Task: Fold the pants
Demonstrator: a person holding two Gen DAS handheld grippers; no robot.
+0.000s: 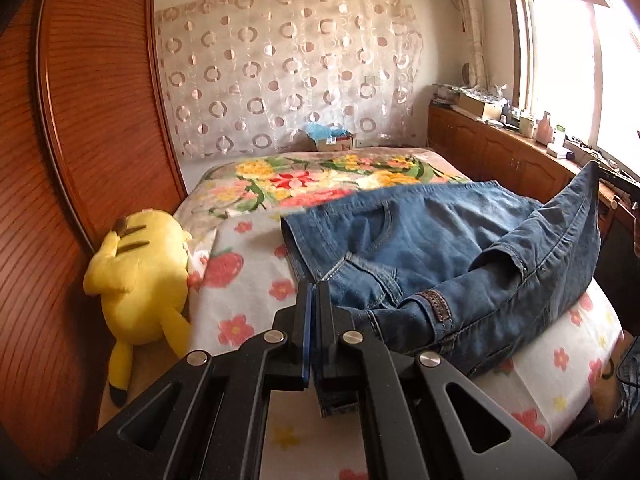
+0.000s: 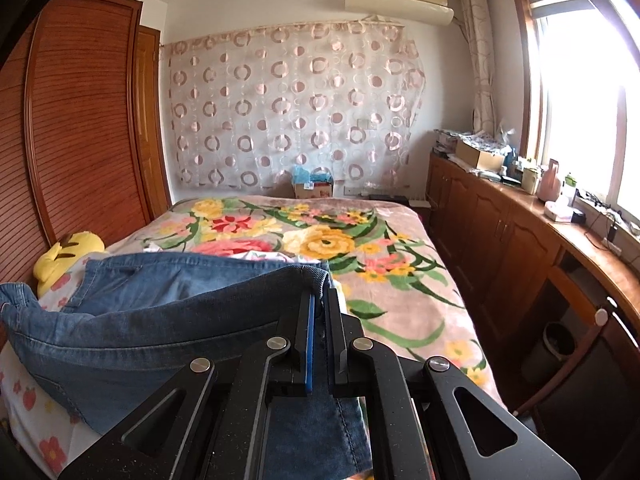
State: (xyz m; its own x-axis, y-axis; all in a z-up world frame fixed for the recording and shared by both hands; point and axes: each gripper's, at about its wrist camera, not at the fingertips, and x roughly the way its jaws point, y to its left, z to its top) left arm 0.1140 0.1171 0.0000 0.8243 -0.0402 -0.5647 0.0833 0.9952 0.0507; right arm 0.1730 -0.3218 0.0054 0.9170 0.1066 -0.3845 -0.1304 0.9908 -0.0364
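The left gripper [image 1: 314,286] has its jaws clenched on a denim edge of the jeans [image 1: 400,248], a strip of cloth hanging below them. The right gripper [image 2: 320,292] likewise pinches a hemmed edge of the jeans [image 2: 140,312], the fabric draping over its jaw tips and down underneath. Between the two grips the pants sag onto the bed [image 1: 248,272], their long axis running across from one pair of jaws to the other, with the folded bulk lying beyond the left jaws. A yellow plush toy [image 1: 140,272] lies left of the left jaws. Farther off spreads a floral blanket [image 2: 320,236].
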